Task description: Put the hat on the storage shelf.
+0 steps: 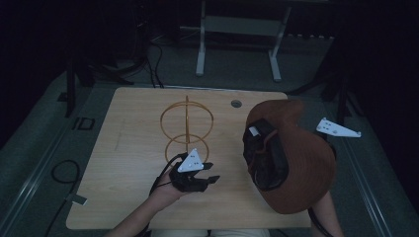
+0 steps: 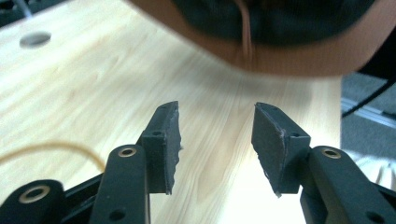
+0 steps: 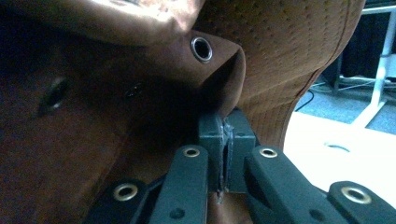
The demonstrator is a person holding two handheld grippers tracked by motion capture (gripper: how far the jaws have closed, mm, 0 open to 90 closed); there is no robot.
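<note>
brown hat (image 1: pixel 301 163) pinched by right tool (image 3: pixel 225 154); left tool (image 2: pixel 215 140) spread, holding nothing.

- High view is dim, the room beyond the worktop (image 1: pixel 123 148) nearly black.
- Left gripper view is brighter; the hat brim (image 2: pixel 299 58) close above is blurred.
- Right gripper view: near suede out of focus, background overexposed.

high view: fixed above my side, looking forward and down on the whole surface (image 1: pixel 128 163) | left gripper view: rides low along my parted jaws, close over the wood, facing the brown hat (image 2: pixel 299 56) | right gripper view: pressed right up against that hat (image 3: pixel 116 140) | shared: hat, surface, its round hole (image 1: pixel 236 103)
</note>
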